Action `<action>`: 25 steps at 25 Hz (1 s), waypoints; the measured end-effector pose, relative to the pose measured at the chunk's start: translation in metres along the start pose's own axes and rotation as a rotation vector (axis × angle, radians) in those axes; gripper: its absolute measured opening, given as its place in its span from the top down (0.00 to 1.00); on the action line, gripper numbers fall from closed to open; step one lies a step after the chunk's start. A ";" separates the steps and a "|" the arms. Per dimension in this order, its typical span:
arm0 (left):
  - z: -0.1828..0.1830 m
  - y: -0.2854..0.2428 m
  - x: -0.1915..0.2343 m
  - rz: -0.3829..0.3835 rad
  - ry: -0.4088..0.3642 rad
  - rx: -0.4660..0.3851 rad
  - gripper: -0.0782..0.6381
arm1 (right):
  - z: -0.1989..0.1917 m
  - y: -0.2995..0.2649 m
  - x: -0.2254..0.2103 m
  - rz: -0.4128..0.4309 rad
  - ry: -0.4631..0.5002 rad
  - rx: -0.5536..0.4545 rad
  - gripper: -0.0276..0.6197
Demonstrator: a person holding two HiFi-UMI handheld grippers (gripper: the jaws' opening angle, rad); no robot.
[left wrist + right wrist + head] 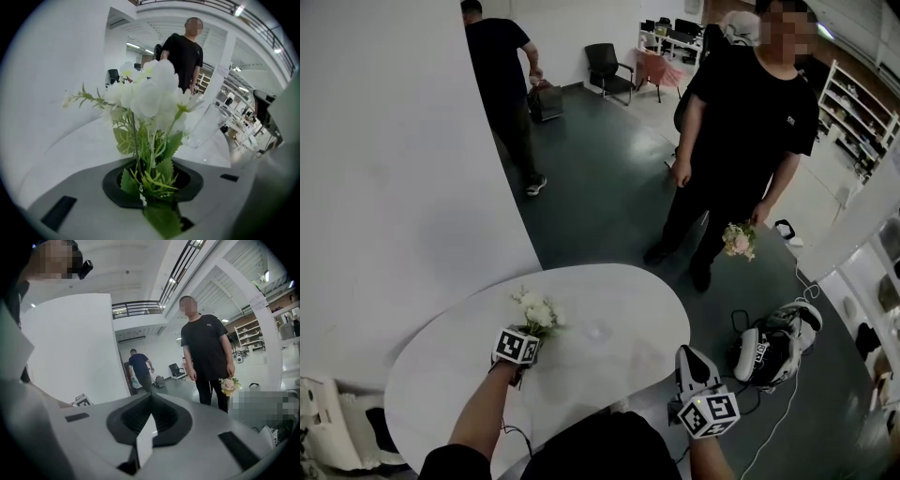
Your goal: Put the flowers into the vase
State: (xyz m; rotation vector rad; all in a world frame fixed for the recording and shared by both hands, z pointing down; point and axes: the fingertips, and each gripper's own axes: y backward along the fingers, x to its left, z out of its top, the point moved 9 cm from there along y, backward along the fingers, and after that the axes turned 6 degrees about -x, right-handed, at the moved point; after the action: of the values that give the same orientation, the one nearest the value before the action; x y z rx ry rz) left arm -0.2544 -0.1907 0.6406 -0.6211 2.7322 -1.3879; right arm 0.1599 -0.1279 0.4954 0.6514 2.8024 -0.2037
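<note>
Nearest, the left tool [528, 338] is clamped on the green stems of the white flowers [540, 314], its jaws pressing them low among the leaves while the blooms stand upright above the jaws, over the left part of the white oval tabletop [642, 298]. To the right of the flowers and apart from them, the clear vase [206, 125] stands upright near the middle of the tabletop, with white surface on every side of it. Off the near right edge of the tabletop, the right tool [687, 356] hangs with its jaws together and nothing between them. A white partition [394, 187] rises close behind the left rear edge. Beyond the rounded far edge lies dark floor [600, 187], where a bystander [741, 122] in black stands holding a pink bouquet [739, 240]. White and black gear [773, 349] with cables lies on the floor just right of the tabletop
</note>
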 end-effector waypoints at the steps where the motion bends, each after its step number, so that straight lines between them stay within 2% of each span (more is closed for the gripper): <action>1: 0.004 0.003 0.000 -0.006 0.015 -0.023 0.74 | 0.000 -0.002 -0.001 0.008 0.000 -0.001 0.93; 5: 0.020 0.020 0.000 0.001 0.037 -0.117 0.74 | 0.004 -0.011 0.005 0.046 0.002 -0.003 0.93; 10: 0.045 0.061 -0.001 0.018 0.047 -0.312 0.74 | 0.008 -0.023 0.017 0.089 0.004 -0.009 0.93; 15: 0.064 0.086 -0.004 -0.005 0.024 -0.451 0.74 | 0.012 -0.034 0.027 0.130 0.007 -0.011 0.93; 20: 0.082 0.120 -0.008 -0.010 0.016 -0.638 0.74 | 0.017 -0.042 0.039 0.161 0.021 -0.019 0.93; 25: 0.099 0.143 -0.010 -0.031 0.005 -0.762 0.74 | 0.022 -0.046 0.045 0.174 0.032 -0.022 0.93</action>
State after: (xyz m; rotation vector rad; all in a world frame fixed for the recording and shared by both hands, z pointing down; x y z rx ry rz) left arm -0.2751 -0.1878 0.4675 -0.6587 3.2139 -0.2904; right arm 0.1054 -0.1545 0.4653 0.8948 2.7546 -0.1299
